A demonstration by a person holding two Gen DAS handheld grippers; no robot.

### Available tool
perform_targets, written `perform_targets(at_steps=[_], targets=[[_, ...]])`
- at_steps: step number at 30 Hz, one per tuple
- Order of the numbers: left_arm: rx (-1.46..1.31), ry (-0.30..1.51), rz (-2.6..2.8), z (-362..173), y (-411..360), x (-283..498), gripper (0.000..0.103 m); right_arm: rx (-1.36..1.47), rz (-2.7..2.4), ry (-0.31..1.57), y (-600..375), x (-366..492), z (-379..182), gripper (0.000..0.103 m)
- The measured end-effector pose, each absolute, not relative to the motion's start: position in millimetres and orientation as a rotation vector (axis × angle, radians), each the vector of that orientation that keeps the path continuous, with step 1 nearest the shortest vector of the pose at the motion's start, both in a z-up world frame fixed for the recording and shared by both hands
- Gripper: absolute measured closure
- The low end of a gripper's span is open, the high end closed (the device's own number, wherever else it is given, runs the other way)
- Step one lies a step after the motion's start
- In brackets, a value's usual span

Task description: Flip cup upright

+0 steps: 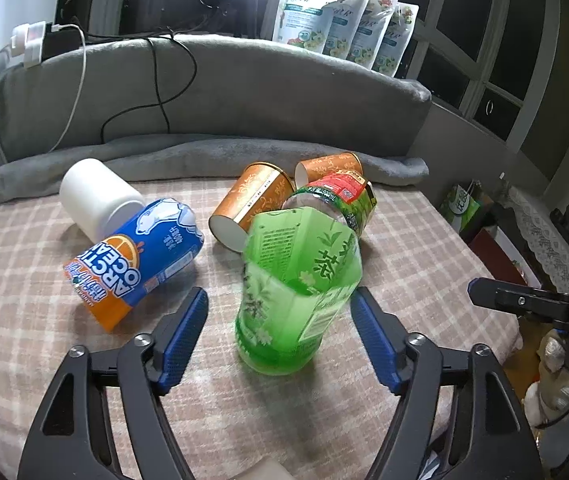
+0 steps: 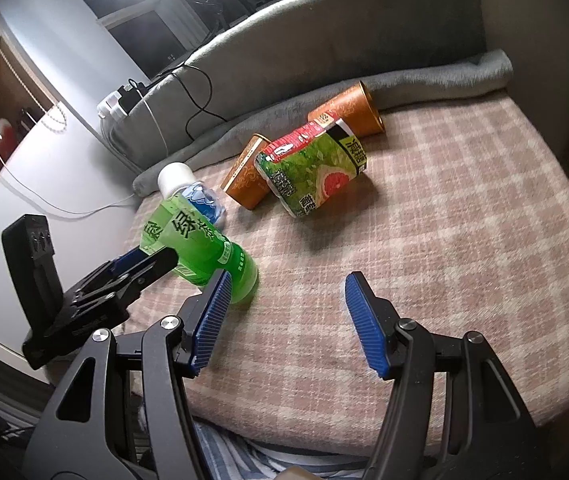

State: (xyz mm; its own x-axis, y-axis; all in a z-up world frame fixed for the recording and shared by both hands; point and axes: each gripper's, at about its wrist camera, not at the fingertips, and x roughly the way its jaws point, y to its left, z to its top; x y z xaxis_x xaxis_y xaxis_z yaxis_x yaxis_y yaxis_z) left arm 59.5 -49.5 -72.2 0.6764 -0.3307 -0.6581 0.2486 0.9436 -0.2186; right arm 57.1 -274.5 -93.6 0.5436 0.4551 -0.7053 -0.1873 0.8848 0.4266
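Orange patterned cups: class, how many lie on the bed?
2. One orange cup lies on its side mid-bed; the second orange cup lies behind it by the grey blanket. Others may be hidden.

The cup [image 1: 298, 300] is clear green with white flowers. The cloth [image 2: 464, 220] has a pink and cream check. The blanket [image 1: 212, 100] is plain grey. Both paper cups [image 1: 250, 204] are orange with gold ornament. The gripper pads [image 2: 212, 320] are blue.

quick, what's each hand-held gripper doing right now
Left hand-held gripper: open, straddling the green cup, not clamped.
Right hand-held gripper: open, holding nothing.
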Motion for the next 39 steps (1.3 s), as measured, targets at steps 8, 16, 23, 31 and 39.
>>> perform_targets(at_steps=[8,16,23,31,39], targets=[[-0.117,0.734,-0.31,-64,-41,47,0.027,0.169,0.314,0.828,-260,48,-80,0.039],[-0.084,0.642,-0.252,-49,-36,27,0.022,0.053,0.258,0.679,-247,33,-63,0.017],[-0.088,0.523,-0.172,-34,-25,4,0.021,0.036,0.219,0.589,-242,21,-53,0.014],[-0.083,0.43,-0.059,-23,-8,-13,0.02,0.022,0.134,0.486,-240,12,-44,0.004],[-0.085,0.385,-0.008,-17,-1,-23,0.02,-0.005,0.06,0.395,-235,6,-34,0.0]])
